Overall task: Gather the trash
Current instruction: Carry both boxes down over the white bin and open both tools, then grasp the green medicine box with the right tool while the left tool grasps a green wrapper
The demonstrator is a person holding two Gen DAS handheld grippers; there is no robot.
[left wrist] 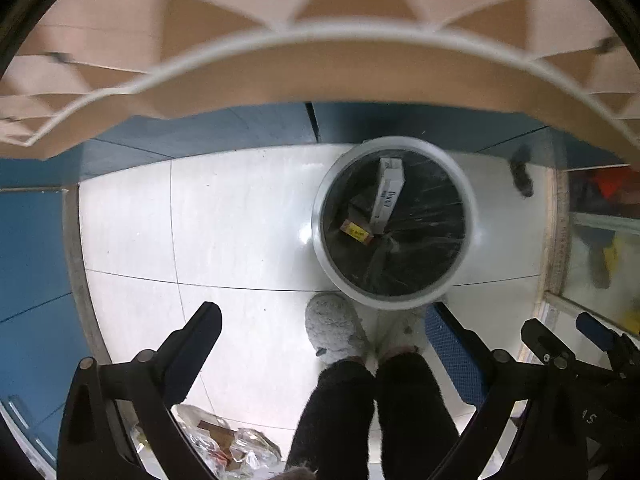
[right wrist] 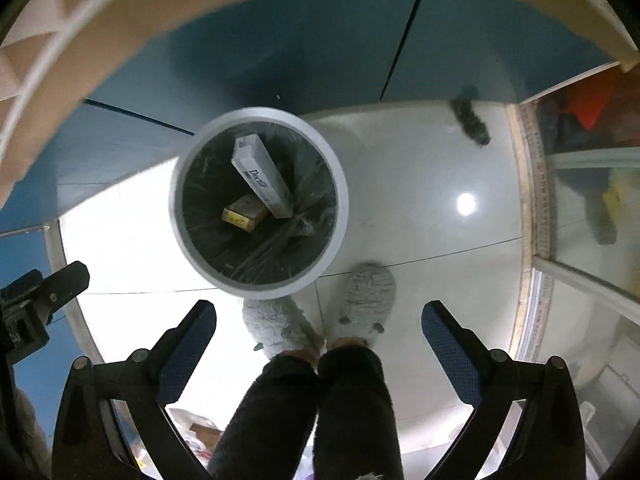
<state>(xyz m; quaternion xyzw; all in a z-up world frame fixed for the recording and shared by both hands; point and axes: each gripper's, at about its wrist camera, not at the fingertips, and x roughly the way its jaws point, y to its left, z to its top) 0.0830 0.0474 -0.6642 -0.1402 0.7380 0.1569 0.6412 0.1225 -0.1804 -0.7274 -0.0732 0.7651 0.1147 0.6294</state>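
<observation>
A round white trash bin (left wrist: 316, 216) with a black liner stands on the white tiled floor; it also shows in the right wrist view (right wrist: 176, 216). Inside it lie a long white box (left wrist: 387, 194) (right wrist: 262, 178) and a small yellow box (left wrist: 356, 232) (right wrist: 244, 214). My left gripper (left wrist: 324, 334) is open and empty, high above the floor, short of the bin. My right gripper (right wrist: 319, 322) is open and empty, also high above the floor. The right gripper shows at the right edge of the left view (left wrist: 560, 344).
The person's legs and grey fluffy slippers (left wrist: 334, 332) (right wrist: 370, 296) stand just in front of the bin. A table edge (left wrist: 320, 64) overhangs above. Blue cabinet panels (right wrist: 280, 52) line the back. Crumpled wrappers (left wrist: 224, 448) lie on the floor at lower left. A dark object (right wrist: 470, 116) lies at the right.
</observation>
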